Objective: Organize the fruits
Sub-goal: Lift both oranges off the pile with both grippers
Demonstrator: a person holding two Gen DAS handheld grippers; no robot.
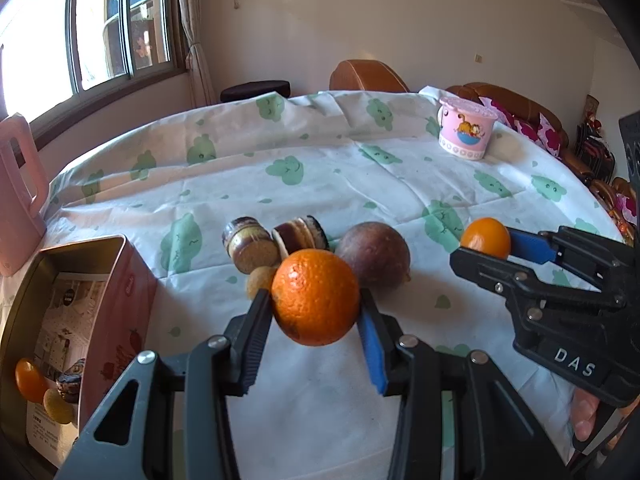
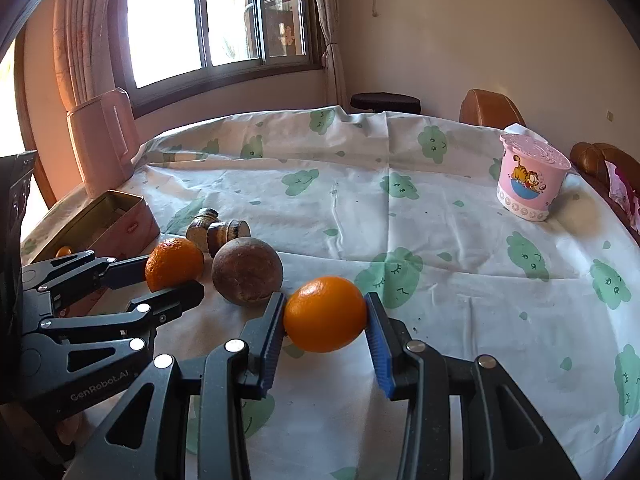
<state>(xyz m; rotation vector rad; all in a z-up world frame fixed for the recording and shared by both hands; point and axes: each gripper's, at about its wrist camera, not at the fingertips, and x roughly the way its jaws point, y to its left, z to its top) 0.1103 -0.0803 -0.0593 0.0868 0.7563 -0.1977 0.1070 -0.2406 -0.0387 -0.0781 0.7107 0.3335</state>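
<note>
My left gripper (image 1: pixel 316 300) is shut on a large orange (image 1: pixel 315 297), held just above the tablecloth; it also shows in the right wrist view (image 2: pixel 174 264). My right gripper (image 2: pixel 325 314) is shut on a smaller orange (image 2: pixel 325 314), seen in the left wrist view (image 1: pixel 486 238) at the right. A brown-purple round fruit (image 1: pixel 374 254) lies on the cloth between them, also in the right wrist view (image 2: pixel 247 271). A pink open tin (image 1: pixel 116 280) at the left holds a small orange (image 1: pixel 29 380), a tan ball and a dark snack.
Two round cookie-like snacks (image 1: pixel 250 244) and a small tan ball (image 1: pixel 258 282) lie behind the large orange. A pink cartoon cup (image 2: pixel 530 178) stands far right. A pink jug (image 2: pixel 102 140) stands at the table's left edge. Chairs ring the table.
</note>
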